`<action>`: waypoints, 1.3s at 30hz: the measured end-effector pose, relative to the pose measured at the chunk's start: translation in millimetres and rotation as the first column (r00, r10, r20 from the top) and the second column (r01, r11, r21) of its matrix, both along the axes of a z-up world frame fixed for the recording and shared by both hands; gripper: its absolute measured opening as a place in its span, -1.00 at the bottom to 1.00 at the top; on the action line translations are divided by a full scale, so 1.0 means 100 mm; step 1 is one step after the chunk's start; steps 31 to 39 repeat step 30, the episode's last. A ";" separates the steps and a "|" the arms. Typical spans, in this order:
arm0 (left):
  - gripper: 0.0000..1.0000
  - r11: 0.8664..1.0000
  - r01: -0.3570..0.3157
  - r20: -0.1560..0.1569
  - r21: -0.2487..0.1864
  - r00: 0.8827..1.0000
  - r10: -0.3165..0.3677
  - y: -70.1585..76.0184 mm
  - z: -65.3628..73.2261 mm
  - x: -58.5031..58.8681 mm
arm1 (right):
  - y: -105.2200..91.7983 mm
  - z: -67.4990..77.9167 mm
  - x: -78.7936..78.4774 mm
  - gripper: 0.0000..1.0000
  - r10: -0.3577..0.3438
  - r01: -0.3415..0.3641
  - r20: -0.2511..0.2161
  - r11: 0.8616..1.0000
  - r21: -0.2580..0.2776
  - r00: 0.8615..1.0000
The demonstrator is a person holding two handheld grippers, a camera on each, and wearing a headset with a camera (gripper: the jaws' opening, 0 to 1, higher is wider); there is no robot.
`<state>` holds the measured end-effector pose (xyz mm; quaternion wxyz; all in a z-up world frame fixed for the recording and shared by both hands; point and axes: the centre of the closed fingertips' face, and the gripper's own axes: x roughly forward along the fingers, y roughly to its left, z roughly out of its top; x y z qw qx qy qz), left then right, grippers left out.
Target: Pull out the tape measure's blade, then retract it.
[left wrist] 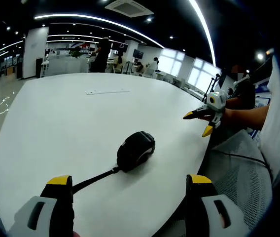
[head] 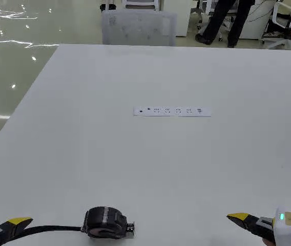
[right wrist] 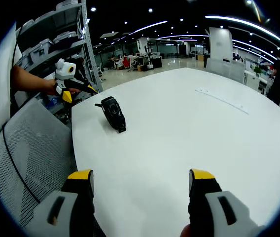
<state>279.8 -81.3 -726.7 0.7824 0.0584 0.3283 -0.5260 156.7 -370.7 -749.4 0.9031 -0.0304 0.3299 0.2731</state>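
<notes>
Black tape measure point(head: 104, 222), beyond left jaws

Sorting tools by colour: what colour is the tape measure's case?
The tape measure is black, clearest in the left gripper view.

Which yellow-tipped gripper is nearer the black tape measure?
The left gripper, at the black strap of the black tape measure; the right gripper sits well off.

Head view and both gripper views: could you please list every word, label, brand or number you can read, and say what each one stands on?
No text can be read in any of these views.
On the tape measure: nothing readable; its black case shows no legible marking.
On the power strip: only dark socket marks; any lettering is too small to read.
On the white table: none.
</notes>
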 end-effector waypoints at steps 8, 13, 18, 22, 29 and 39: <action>0.88 1.000 -0.009 -0.001 0.007 1.000 0.009 0.11 0.03 -0.03 | -0.06 -0.03 -0.09 0.63 -0.026 0.027 -0.012 1.000 0.008 1.000; 0.90 1.000 -0.011 -0.001 -0.002 1.000 0.011 0.12 0.06 -0.05 | -0.08 -0.02 -0.14 0.64 -0.034 0.034 -0.015 0.999 0.010 0.999; 0.90 1.000 -0.013 -0.003 -0.005 1.000 0.013 0.13 0.06 -0.05 | -0.09 -0.02 -0.16 0.65 -0.043 0.043 -0.017 0.999 0.012 0.999; 0.91 1.000 -0.013 -0.002 -0.004 1.000 0.013 0.14 0.06 -0.05 | -0.09 -0.02 -0.17 0.65 -0.046 0.046 -0.018 0.999 0.016 0.999; 0.91 1.000 -0.010 -0.002 -0.005 1.000 0.010 0.13 0.07 -0.05 | -0.10 -0.03 -0.17 0.65 -0.049 0.050 -0.017 0.999 0.014 0.999; 0.90 1.000 -0.009 -0.001 -0.002 1.000 0.009 0.14 0.07 -0.04 | -0.11 -0.03 -0.17 0.65 -0.050 0.050 -0.017 0.999 0.013 0.999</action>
